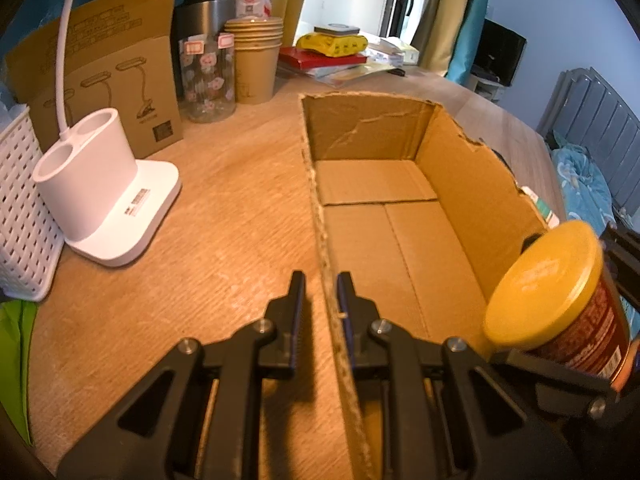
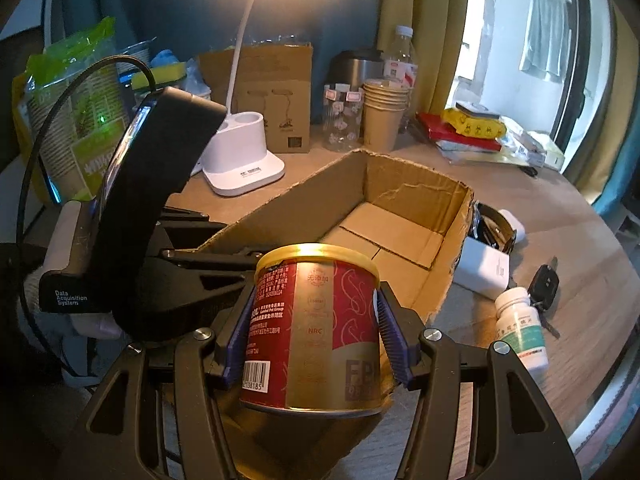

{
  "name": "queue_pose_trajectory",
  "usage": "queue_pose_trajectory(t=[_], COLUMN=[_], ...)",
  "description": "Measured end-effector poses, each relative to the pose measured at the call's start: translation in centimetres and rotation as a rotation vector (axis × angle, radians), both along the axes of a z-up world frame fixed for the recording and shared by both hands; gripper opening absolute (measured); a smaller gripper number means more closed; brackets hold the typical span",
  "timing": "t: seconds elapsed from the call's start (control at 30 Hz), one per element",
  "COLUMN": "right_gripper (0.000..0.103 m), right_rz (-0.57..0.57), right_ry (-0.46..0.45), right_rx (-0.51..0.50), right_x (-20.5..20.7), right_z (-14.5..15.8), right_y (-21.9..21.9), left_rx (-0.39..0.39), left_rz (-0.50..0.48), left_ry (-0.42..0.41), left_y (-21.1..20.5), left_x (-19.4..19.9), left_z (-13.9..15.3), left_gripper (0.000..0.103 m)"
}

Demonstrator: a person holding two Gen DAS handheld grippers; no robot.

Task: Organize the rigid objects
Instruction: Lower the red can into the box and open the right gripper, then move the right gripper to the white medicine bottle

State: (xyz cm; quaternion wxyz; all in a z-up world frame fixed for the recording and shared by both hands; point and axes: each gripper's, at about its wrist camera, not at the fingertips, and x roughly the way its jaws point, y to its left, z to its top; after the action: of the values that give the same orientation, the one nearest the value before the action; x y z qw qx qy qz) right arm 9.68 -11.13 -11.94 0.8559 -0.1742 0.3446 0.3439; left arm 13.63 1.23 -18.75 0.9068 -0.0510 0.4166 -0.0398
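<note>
Left tool [image 1: 320, 280] closed almost fully on the near left wall of the open cardboard box [image 1: 360, 128], one finger outside the wall and one inside, pinching the torn edge. Right tool [image 2: 316, 322] about half open, blue pads pressed on both sides of a red and gold can [image 2: 320, 320] with a yellow lid, held upright and a little tilted above the near right corner of the box. Same can [image 1: 560, 296] seen in the left wrist view at the right rim, lid turned toward the camera. Inside of the box bare, only the bottom flaps showing. On the wooden surface [image 1: 224, 216] left of the box, a white lamp base [image 1: 112, 200] with two round holes, beside a white woven basket [image 1: 20, 208]. Behind, a stack of paper cups [image 1: 256, 60] and a clear patterned jar [image 1: 206, 80]. Right of the box, a white pill bottle [image 2: 522, 326] lying near a car key [image 2: 544, 284] and a white carton [image 2: 484, 268].
</note>
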Motion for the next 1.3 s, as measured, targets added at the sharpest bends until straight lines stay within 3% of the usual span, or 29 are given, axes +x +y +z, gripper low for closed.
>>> queue_pose_trajectory(t=[0.2, 0.63, 1.3], right_gripper=[0.066, 0.067, 0.067], right_rz=[0.003, -0.026, -0.226], right_ry=[-0.004, -0.037, -0.110], right_rx=[0.011, 0.049, 0.143], right_x=[-0.1, -0.3, 2.1], right_z=[0.5, 1.8, 4.9], right_y=[-0.4, -1.7, -8.7], left_rx=[0.000, 0.001, 0.005], left_rz=[0.001, 0.001, -0.005], left_ry=[0.000, 0.000, -0.002], left_y=[0.0, -0.1, -0.3], left_x=[0.0, 0.0, -0.1], left_z=[0.0, 0.0, 0.1], left_gripper=[0.017, 0.017, 0.015])
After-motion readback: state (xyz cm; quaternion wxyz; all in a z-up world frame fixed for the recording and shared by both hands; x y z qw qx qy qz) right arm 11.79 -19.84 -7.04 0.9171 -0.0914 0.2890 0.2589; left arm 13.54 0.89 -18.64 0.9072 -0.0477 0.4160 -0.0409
